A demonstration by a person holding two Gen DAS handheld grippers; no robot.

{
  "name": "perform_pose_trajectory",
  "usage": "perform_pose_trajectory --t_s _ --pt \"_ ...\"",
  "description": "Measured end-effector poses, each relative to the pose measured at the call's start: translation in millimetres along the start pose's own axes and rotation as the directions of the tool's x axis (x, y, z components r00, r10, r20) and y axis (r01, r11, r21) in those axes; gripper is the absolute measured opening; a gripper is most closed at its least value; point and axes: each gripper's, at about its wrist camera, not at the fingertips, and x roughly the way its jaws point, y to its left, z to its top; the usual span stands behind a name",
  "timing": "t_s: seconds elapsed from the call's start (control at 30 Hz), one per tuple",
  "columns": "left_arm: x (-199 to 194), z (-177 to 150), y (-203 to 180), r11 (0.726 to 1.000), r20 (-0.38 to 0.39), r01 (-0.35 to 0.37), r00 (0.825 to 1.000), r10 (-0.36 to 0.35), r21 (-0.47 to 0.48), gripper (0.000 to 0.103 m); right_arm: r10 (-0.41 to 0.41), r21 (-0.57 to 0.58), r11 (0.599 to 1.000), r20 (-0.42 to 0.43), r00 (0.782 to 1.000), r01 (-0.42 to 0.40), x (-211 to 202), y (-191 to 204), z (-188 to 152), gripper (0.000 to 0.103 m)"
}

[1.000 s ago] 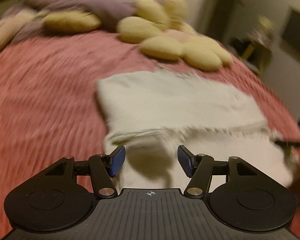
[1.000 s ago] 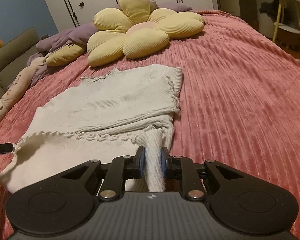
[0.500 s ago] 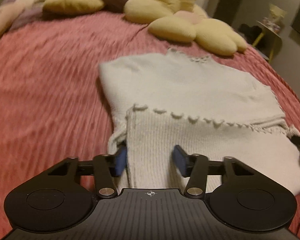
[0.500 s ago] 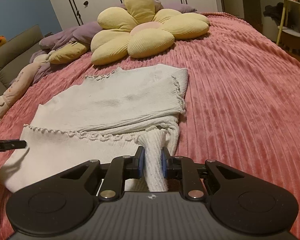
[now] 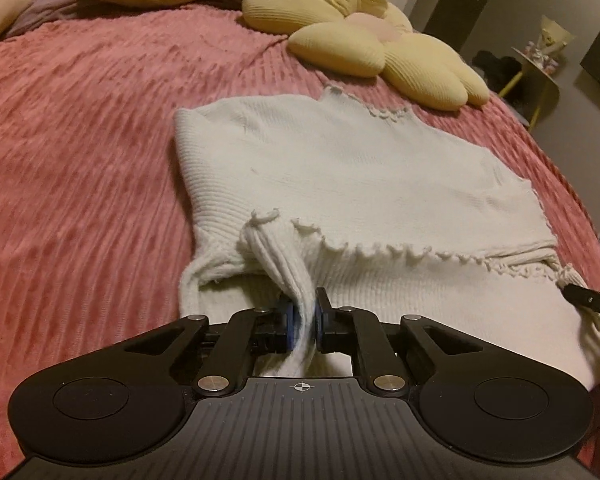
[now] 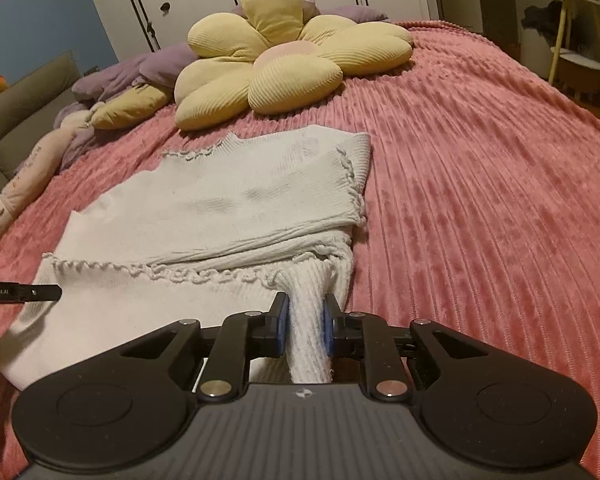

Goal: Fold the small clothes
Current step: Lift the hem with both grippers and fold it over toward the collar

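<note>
I have the white knit top [image 5: 352, 168] lying flat on the pink bedspread [image 5: 80, 152], its neckline toward the flower pillow [image 6: 284, 60] and its ruffled hem already turned up toward me. My left hand-held gripper [image 5: 302, 316] is clamped on a bunched pinch of the hem at the left corner, and my right hand-held gripper [image 6: 304, 320] is clamped on a similar pinch at the right corner.

As I judge it, the step in hand is carrying this near edge over the body to make the fold. To do it well I should lift both corners together, keep them level and a little taut between the two grips so the ruffled hem does not sag in the middle, then lay it square to the sides of the top before letting go. Both pinches look thick and ropey, so I expect some creasing to smooth out at the corners.

For room, the bedspread is open to the left and right of the top. The flower pillow sits just beyond the neckline, apart from it, so a fold ending short of the collar should not touch it.
</note>
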Motion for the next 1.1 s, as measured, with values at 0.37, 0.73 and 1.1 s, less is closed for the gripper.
perform_pose_trajectory --t_s 0.37,0.73,1.1 --pt "-68 41 -16 0.998 0.218 0.027 0.975 -0.040 0.060 0.010 0.011 -0.095 0.995 0.175 0.984 0.006 -36 22 39 0.011" --pt "14 47 5 0.996 0.085 -0.084 0.993 0.083 0.011 0.024 -0.037 -0.068 0.997 0.050 0.998 0.040 58 16 73 0.012" --pt "-2 60 2 0.997 0.144 -0.061 0.988 0.054 0.048 0.010 -0.059 -0.235 0.968 0.109 0.992 0.083 47 33 70 0.008"
